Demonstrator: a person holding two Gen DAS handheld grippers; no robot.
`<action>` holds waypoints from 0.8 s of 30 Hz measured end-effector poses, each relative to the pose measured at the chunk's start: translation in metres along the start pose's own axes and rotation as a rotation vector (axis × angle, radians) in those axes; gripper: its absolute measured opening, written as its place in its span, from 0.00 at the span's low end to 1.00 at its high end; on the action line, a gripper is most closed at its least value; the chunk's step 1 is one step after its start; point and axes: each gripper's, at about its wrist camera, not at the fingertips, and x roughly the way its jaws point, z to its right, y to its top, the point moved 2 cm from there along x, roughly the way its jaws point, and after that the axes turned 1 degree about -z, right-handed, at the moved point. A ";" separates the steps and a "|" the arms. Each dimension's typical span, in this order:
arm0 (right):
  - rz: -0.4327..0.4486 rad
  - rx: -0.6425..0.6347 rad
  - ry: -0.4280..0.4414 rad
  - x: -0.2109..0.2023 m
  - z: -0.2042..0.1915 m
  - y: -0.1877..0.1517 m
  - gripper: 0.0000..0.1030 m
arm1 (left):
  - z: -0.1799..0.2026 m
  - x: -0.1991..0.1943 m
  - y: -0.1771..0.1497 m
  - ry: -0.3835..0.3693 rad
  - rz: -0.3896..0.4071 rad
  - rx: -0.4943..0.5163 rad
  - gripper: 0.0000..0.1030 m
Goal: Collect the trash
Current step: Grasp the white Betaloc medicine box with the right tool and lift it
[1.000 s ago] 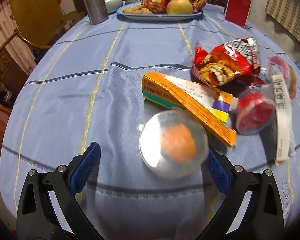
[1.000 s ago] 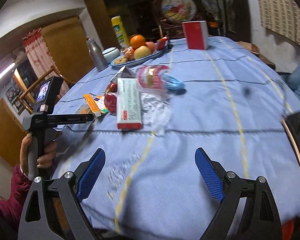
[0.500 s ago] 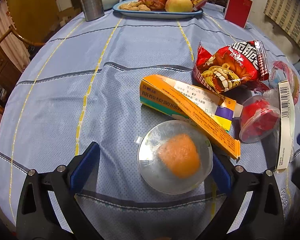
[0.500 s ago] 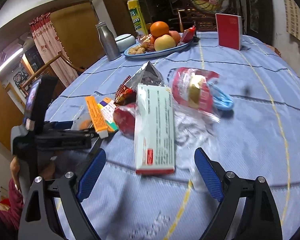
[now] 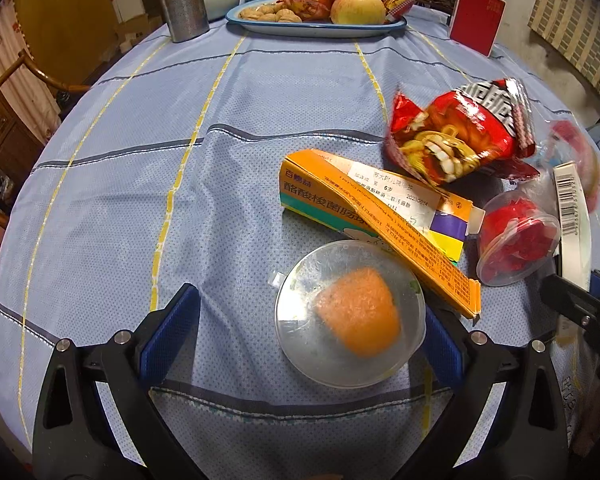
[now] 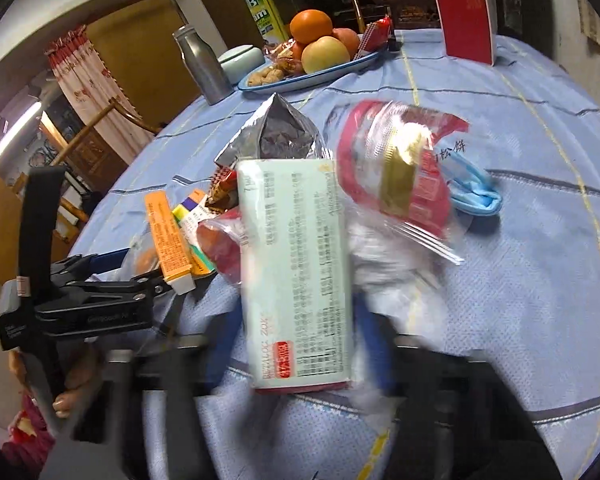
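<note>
While the left gripper [image 5: 312, 320] hangs over the bench [image 5: 140, 160], its jaws stand wide apart around a clear plastic lid [image 5: 350, 314] with an orange lump on it; the right pad sits right at the lid's rim, contact unclear, the left pad is well clear. Trash cluster lies from 12 to 3 o'clock of the lid: orange carton [image 5: 376, 216] just beyond it at 1 o'clock and overlapping its rim, red snack bag [image 5: 460, 140] farther at 1 o'clock, clear cup with red contents [image 5: 516, 240] at 2 o'clock. Right gripper [image 6: 296, 344] is blurred, jaws closing with the white medicine box [image 6: 296, 264] between them; whether the pads press yet, cannot tell. Red-and-clear wrapper [image 6: 404, 168] lies at 1 o'clock of the box, touching it, blue mask [image 6: 476, 192] just past the wrapper at 2 o'clock, silver foil bag [image 6: 280, 132] at 12. Fruit plate [image 5: 316, 30], steel flask [image 5: 180, 0] and red card [image 5: 476, 18] stand at the far edge, well apart from the trash
</note>
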 end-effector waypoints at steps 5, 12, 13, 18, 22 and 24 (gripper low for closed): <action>0.094 0.028 -0.129 -0.044 0.030 -0.018 0.43 | 0.000 0.000 0.000 0.000 0.000 -0.001 0.94; 0.096 0.107 -0.167 -0.057 0.064 -0.035 0.46 | 0.001 0.000 0.000 0.001 0.000 -0.002 0.94; 0.085 0.116 -0.151 -0.055 0.066 -0.036 0.46 | 0.001 0.000 0.000 0.001 -0.001 -0.002 0.94; 0.064 0.118 -0.116 -0.053 0.067 -0.037 0.59 | 0.001 0.000 0.000 0.000 -0.001 -0.002 0.94; 0.059 0.145 -0.089 -0.051 0.069 -0.037 0.59 | 0.001 0.000 0.000 0.001 0.000 -0.003 0.94; 0.060 0.144 -0.084 -0.052 0.069 -0.038 0.60 | 0.001 0.000 0.000 0.001 0.000 -0.003 0.94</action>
